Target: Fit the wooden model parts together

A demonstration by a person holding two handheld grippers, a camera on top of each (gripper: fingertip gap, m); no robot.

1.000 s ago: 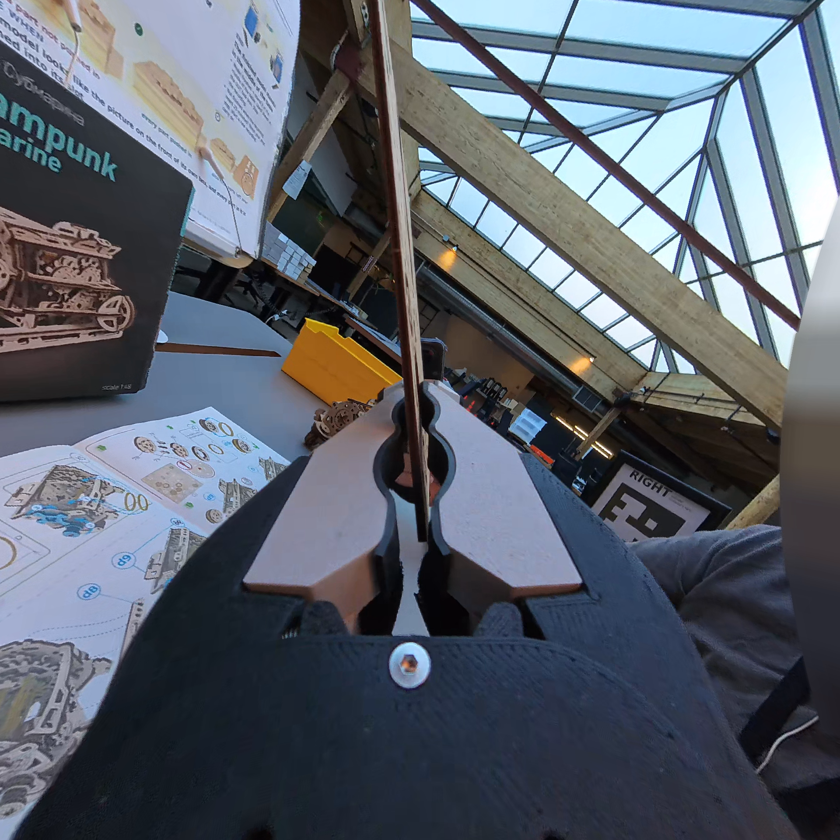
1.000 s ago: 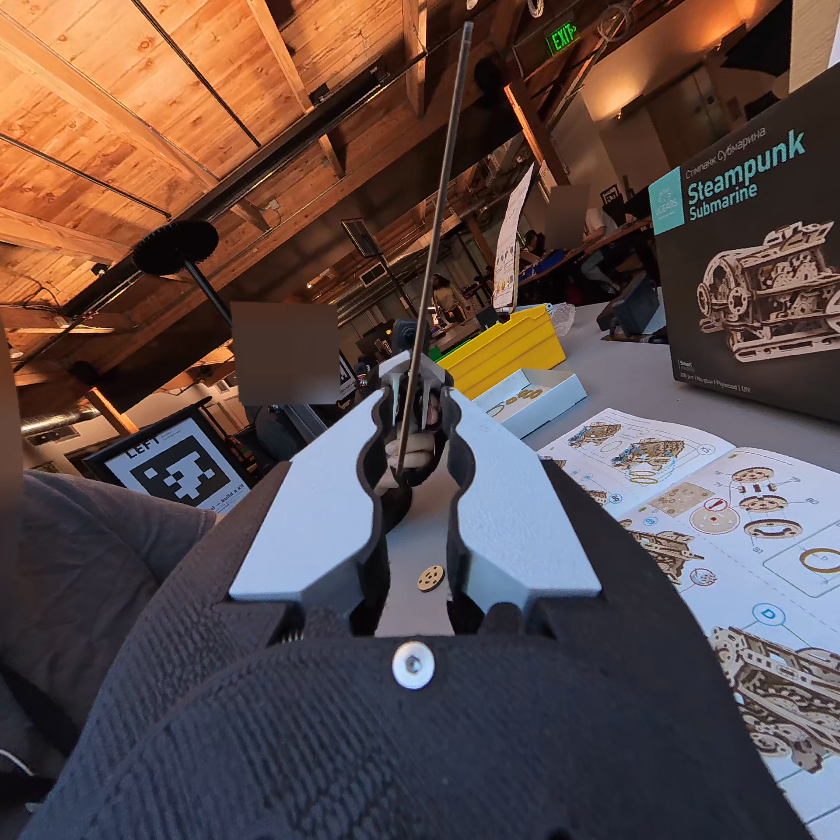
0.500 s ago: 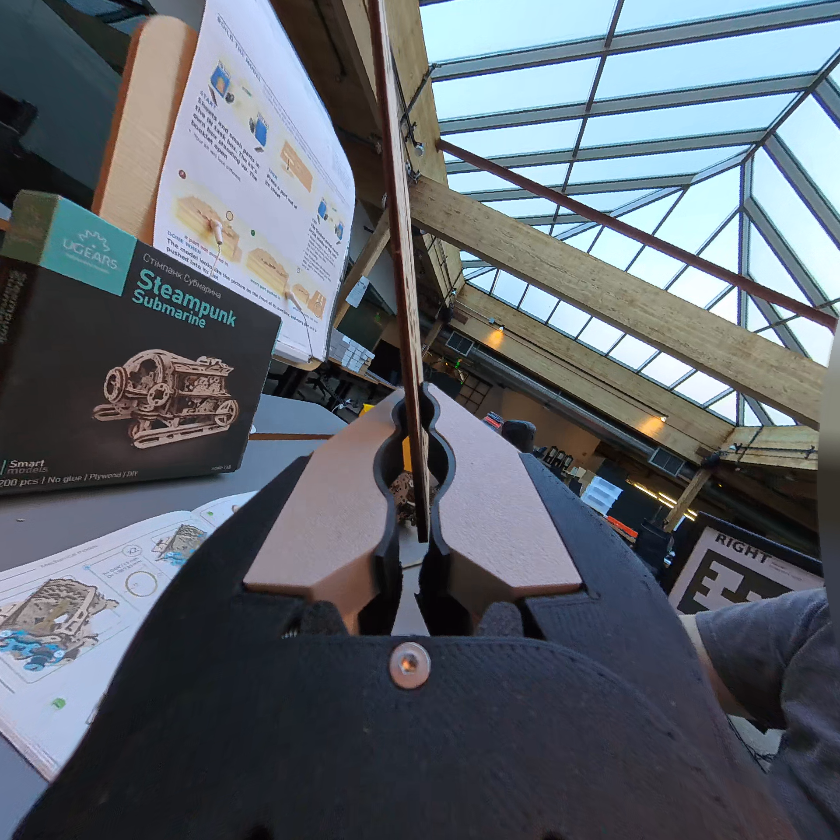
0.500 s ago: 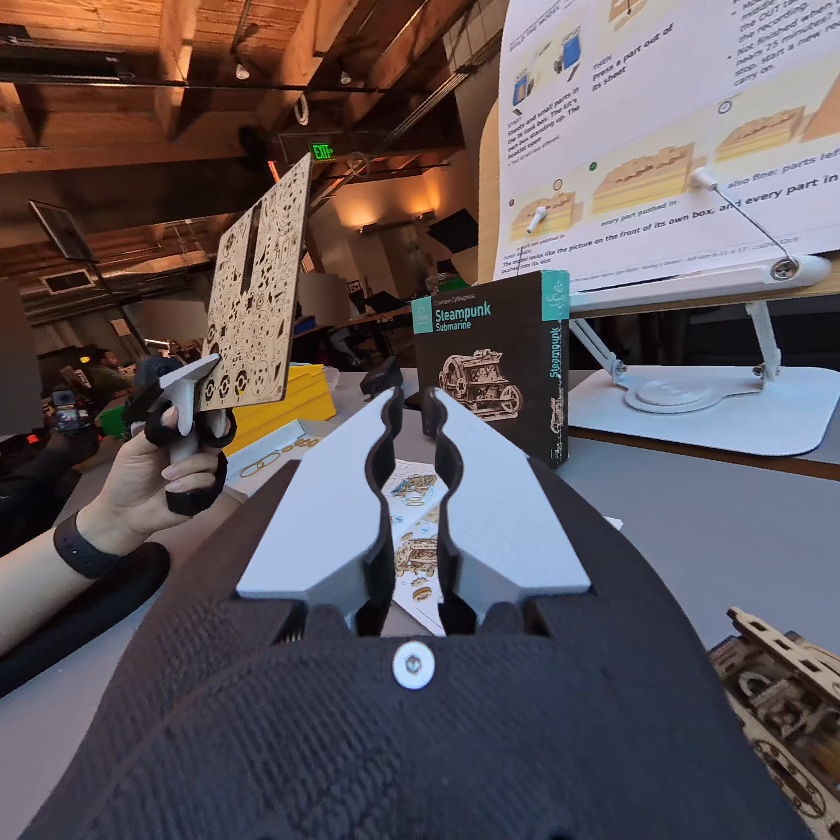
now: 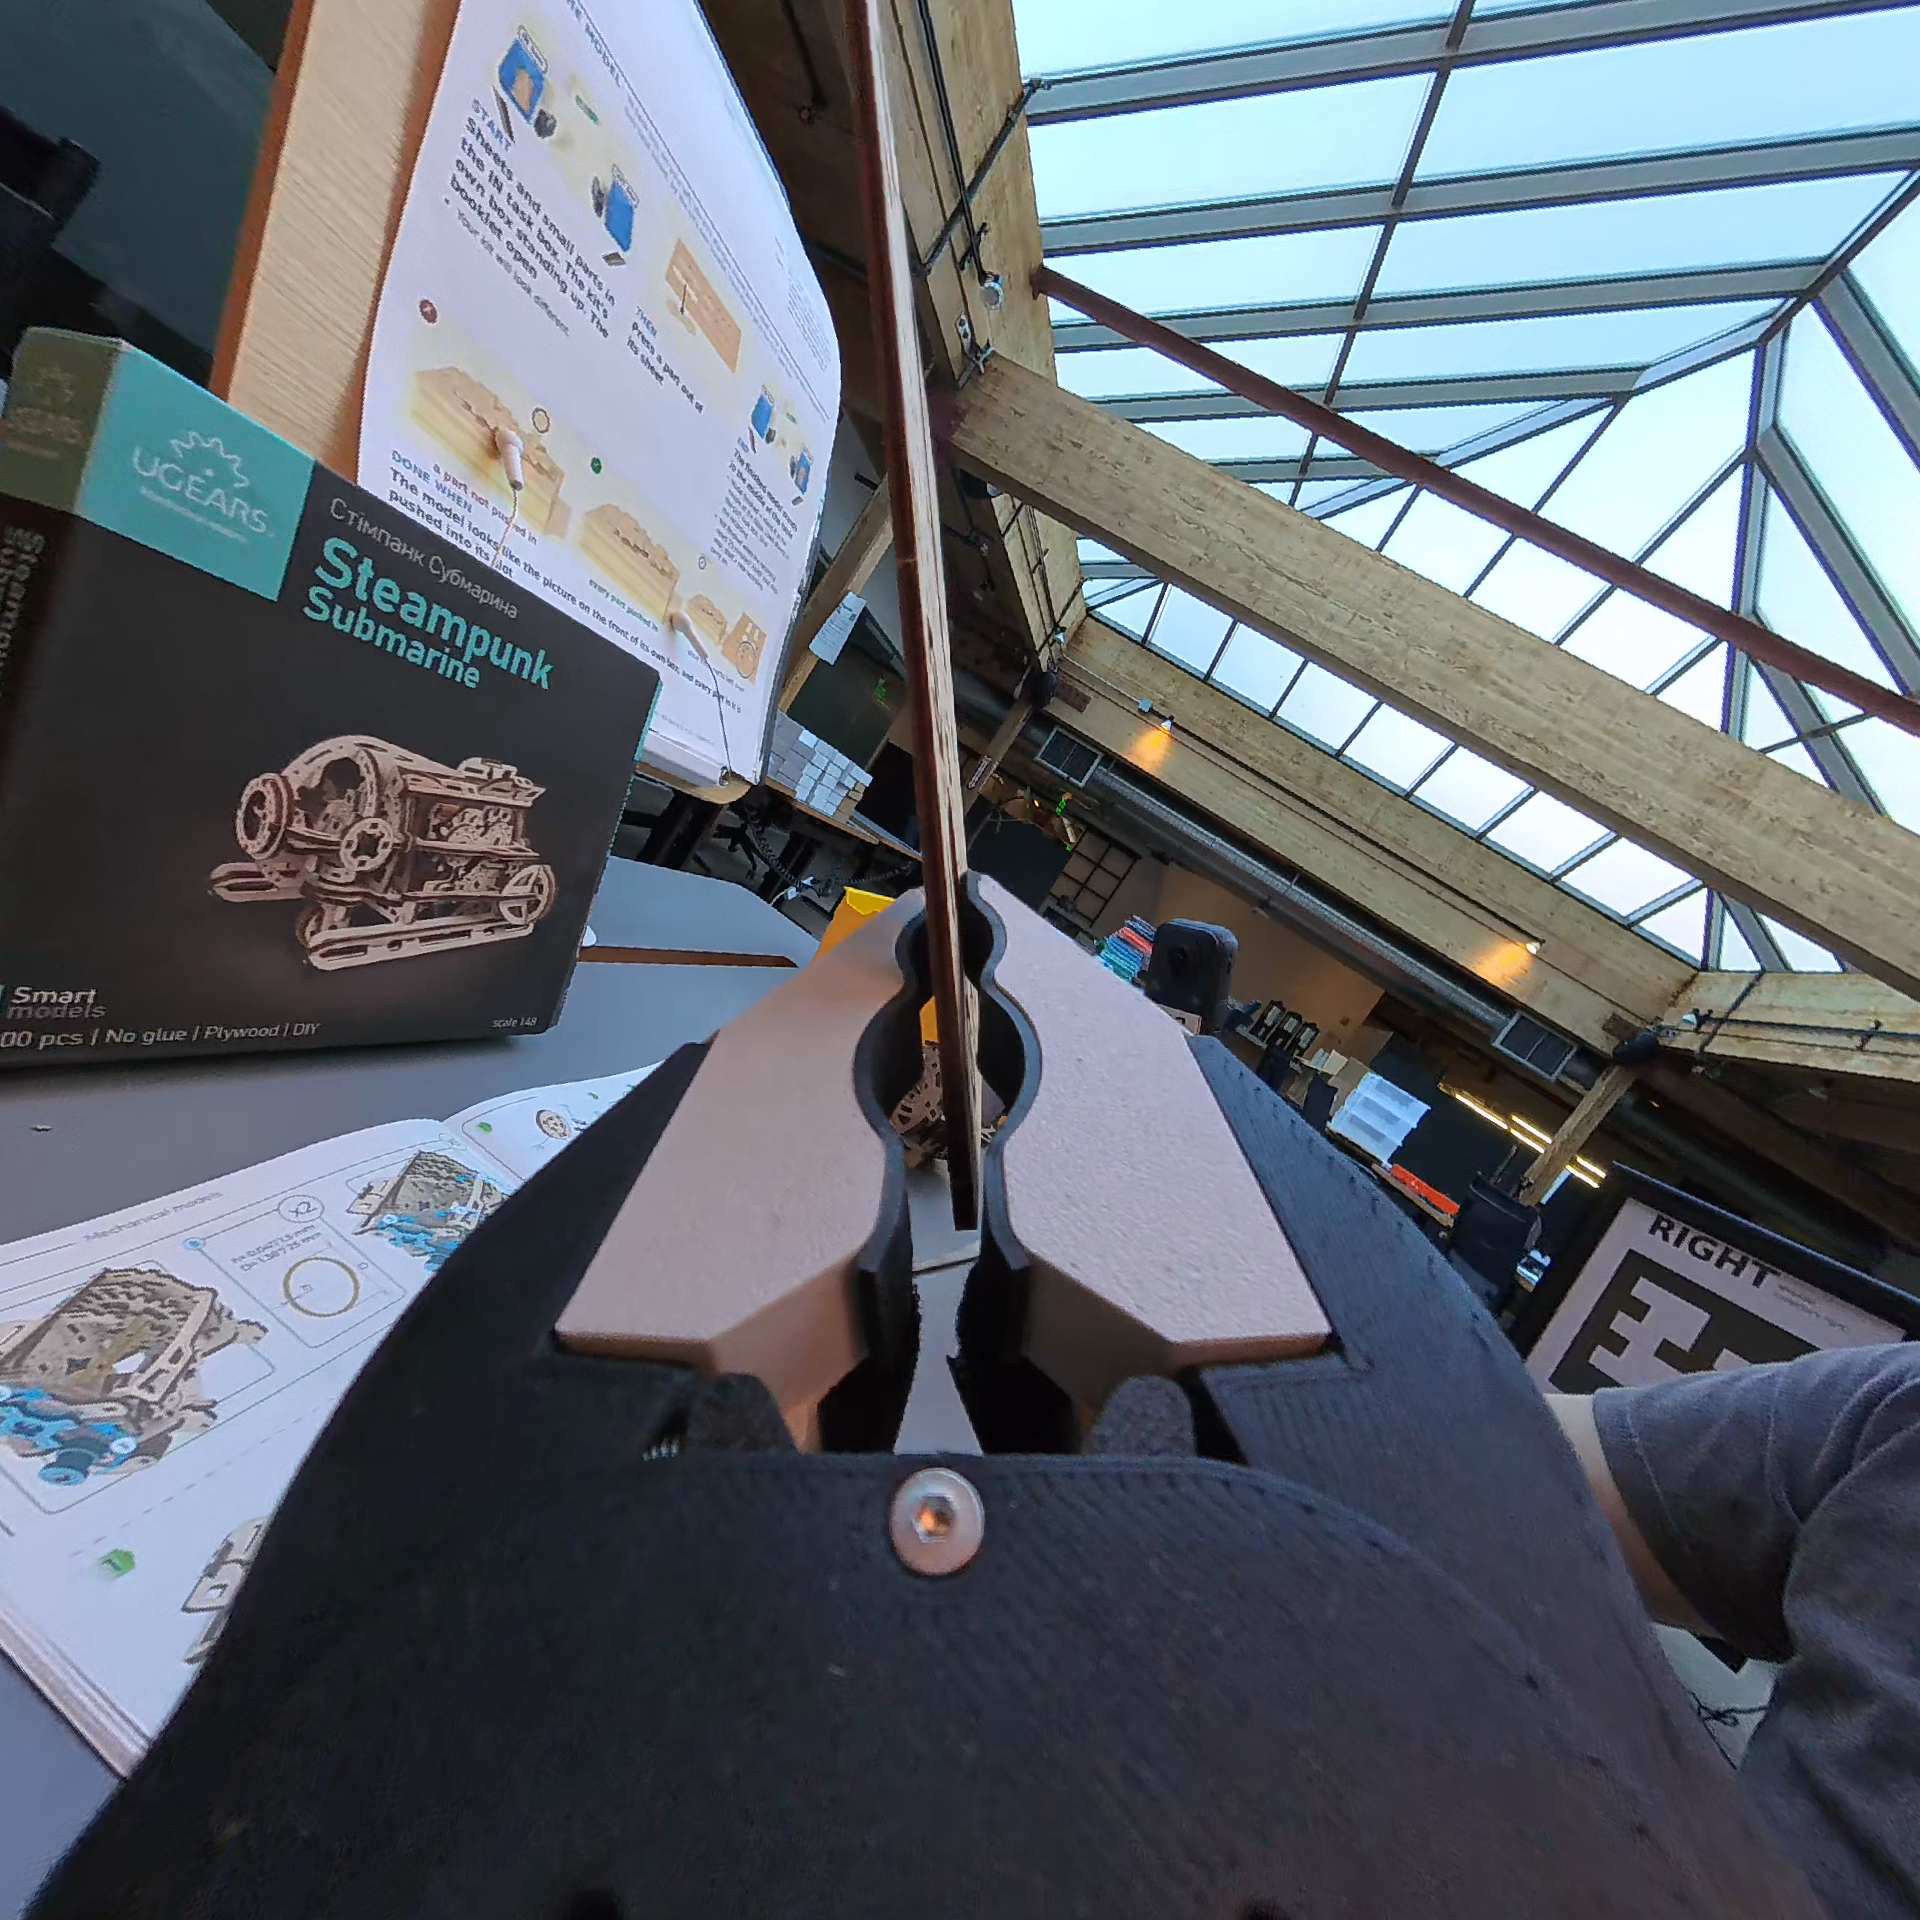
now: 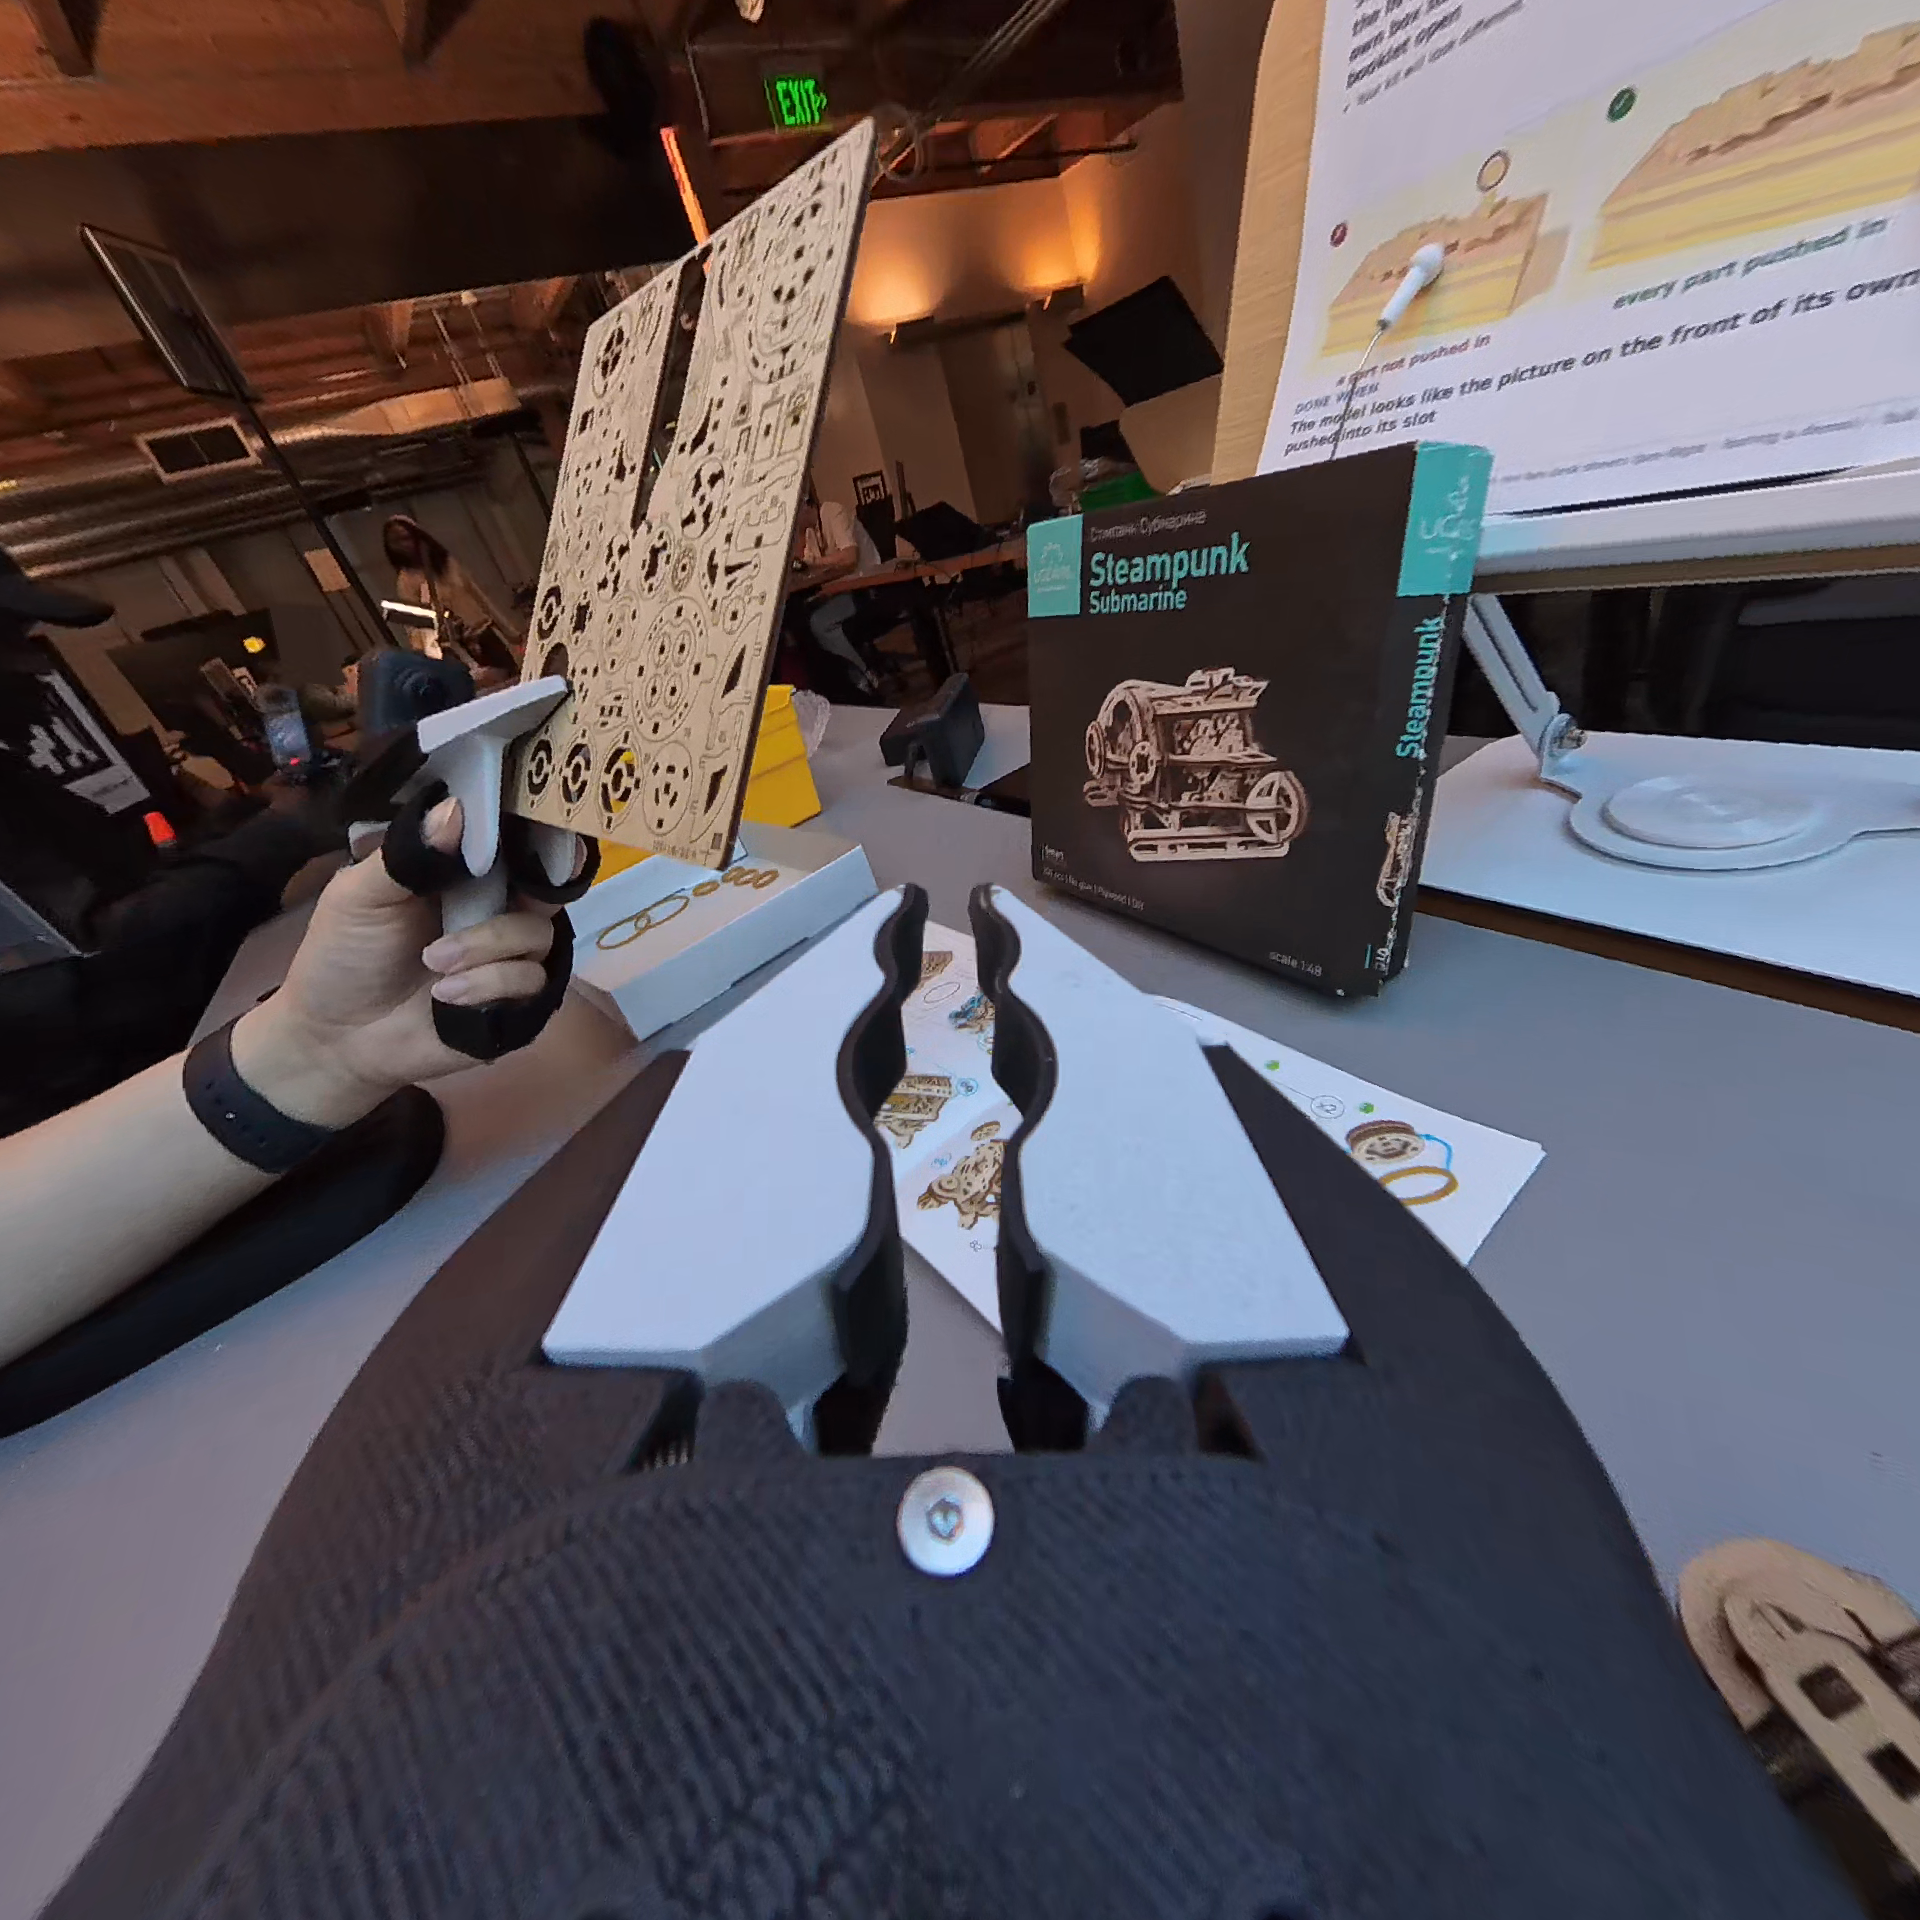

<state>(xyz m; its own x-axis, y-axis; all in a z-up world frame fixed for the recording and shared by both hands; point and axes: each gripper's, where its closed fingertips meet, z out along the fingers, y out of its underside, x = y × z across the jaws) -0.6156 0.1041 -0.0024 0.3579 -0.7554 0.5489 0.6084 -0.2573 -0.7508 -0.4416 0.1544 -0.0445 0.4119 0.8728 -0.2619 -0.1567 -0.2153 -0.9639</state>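
- Left gripper [image 5: 951,914] clenched on the bottom edge of the sheet [image 6: 691,499], a laser-cut wooden panel held upright and tilted, above the table [image 6: 1662,1143].
- Right gripper [image 6: 945,904] empty, jaws slightly apart, low over the booklet [image 6: 1351,1132].
- Box [image 6: 1226,717] upright behind booklet.
- Part-built model [image 6: 1808,1704] on table, at right gripper's lower right.
- White tray [image 6: 727,925] under the sheet.

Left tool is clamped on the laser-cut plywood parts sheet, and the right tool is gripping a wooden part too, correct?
Not quite. The right wrist view shows the right tool empty, its jaws slightly apart. The left tool does clamp the laser-cut plywood parts sheet.
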